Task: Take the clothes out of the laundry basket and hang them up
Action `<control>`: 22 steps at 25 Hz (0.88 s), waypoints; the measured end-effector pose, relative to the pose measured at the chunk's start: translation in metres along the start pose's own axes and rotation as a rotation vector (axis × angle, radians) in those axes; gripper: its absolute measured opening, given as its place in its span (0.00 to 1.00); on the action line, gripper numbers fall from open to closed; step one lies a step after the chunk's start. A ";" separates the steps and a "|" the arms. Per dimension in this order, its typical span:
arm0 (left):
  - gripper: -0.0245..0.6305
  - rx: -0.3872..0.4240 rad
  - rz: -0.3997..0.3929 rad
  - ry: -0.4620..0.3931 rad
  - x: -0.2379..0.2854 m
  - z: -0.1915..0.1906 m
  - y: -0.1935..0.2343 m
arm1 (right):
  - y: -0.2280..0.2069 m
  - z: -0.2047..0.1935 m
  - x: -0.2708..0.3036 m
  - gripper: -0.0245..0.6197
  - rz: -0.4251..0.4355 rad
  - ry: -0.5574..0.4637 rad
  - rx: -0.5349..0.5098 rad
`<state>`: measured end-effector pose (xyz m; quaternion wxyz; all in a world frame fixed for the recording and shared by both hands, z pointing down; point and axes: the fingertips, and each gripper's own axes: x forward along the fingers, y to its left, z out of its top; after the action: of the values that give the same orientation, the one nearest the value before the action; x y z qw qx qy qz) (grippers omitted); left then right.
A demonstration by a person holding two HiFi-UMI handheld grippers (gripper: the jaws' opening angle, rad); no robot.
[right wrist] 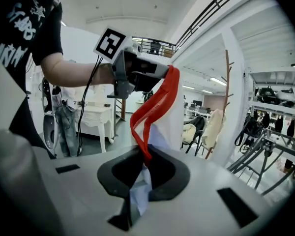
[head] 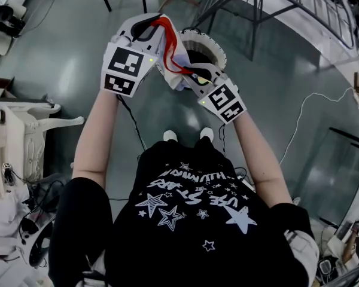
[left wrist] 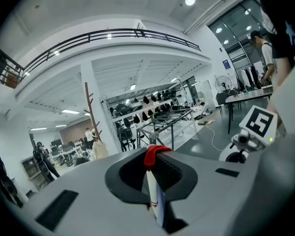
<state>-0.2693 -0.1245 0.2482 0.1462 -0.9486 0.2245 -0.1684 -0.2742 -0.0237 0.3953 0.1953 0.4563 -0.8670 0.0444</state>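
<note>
A white garment with red trim (head: 172,48) stretches between both grippers, held up above the round white laundry basket (head: 210,42). My left gripper (head: 160,24) is shut on its upper end; in the left gripper view the red trim (left wrist: 156,153) and white cloth (left wrist: 152,191) sit pinched between the jaws of the left gripper (left wrist: 155,170). My right gripper (head: 190,76) is shut on the lower end; in the right gripper view the red trim (right wrist: 152,109) runs from the left gripper (right wrist: 133,73) down into the jaws of the right gripper (right wrist: 145,167), with white cloth (right wrist: 139,196) bunched there.
A metal drying rack (head: 275,2) stands at the far right, beyond the basket. White furniture (head: 21,124) and cables are at the left. A white cord (head: 299,121) trails on the floor at right. A wooden coat stand (left wrist: 90,117) and metal frames (left wrist: 169,124) stand farther off.
</note>
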 end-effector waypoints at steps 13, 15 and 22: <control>0.08 -0.062 0.061 0.088 0.022 -0.038 0.005 | -0.107 0.089 -0.113 0.08 -0.203 -0.169 0.015; 0.09 -0.064 0.048 0.082 0.030 -0.032 -0.001 | -0.128 0.108 -0.135 0.08 -0.246 -0.194 0.015; 0.09 -0.050 -0.089 0.015 0.063 0.004 -0.053 | -0.180 0.136 -0.200 0.07 -0.335 -0.202 -0.040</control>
<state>-0.1945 -0.1078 0.2789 0.1132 -0.9597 0.1872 -0.1763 -0.0677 -0.0081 0.1758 0.1211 0.5922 -0.7949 -0.0521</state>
